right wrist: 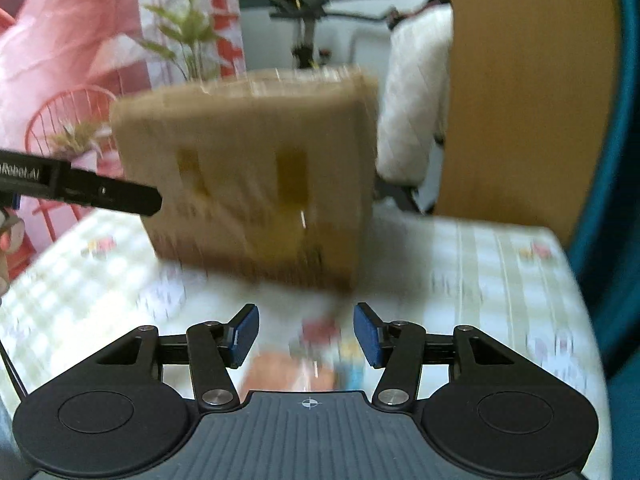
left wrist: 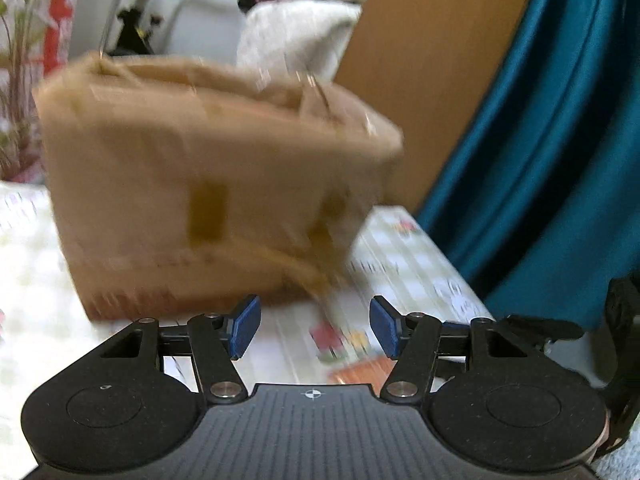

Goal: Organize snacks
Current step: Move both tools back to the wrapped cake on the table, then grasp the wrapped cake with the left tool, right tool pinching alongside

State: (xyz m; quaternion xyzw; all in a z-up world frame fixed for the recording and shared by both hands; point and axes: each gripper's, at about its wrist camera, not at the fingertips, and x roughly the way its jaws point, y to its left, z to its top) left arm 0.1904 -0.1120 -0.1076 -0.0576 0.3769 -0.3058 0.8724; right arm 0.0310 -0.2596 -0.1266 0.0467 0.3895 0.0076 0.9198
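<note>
Both grippers point(left wrist: 315, 326) point(right wrist: 306, 334) over checked tablecloth point(right wrist: 480, 264)

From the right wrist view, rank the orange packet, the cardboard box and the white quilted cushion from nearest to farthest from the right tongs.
1. Orange packet: on the tablecloth just below and between the open right tongs.
2. Cardboard box: standing on the table straight ahead, past the packet.
3. White quilted cushion: behind the box, to its right, off the table.
</note>
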